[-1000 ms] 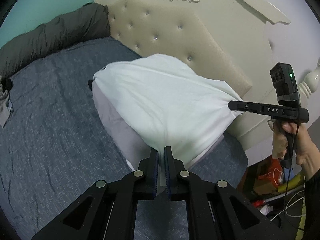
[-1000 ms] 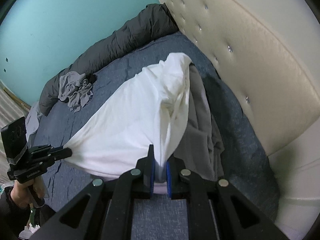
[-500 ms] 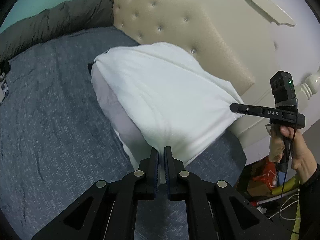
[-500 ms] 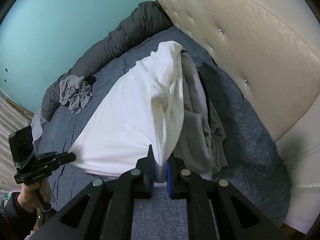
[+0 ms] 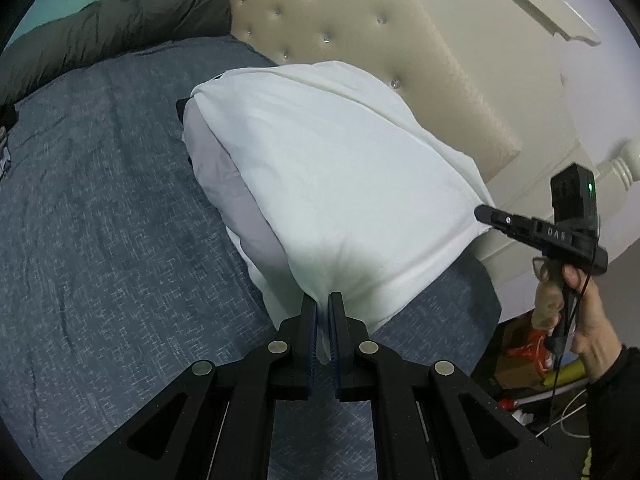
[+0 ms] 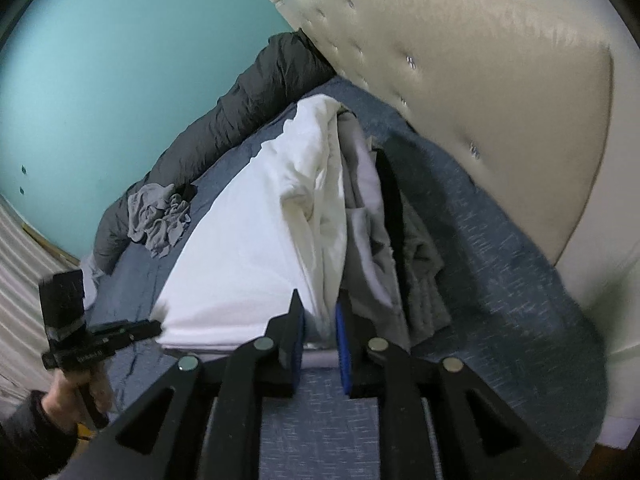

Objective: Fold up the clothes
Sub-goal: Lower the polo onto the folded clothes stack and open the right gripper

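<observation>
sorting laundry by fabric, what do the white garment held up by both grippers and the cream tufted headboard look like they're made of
White garment: looks like soft matte knit, probably cotton jersey; it drapes in smooth folds with no sheen.
Cream tufted headboard: seems padded faux leather or vinyl; a slight gloss shows, with shiny buttons set in dimples. Real leather cannot be ruled out.

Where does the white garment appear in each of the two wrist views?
Left wrist view: white garment fills the centre, above the left gripper.
Right wrist view: white garment lies centre-left, above the right gripper.
Shared landmark: the tufted cream headboard behind it.
</observation>
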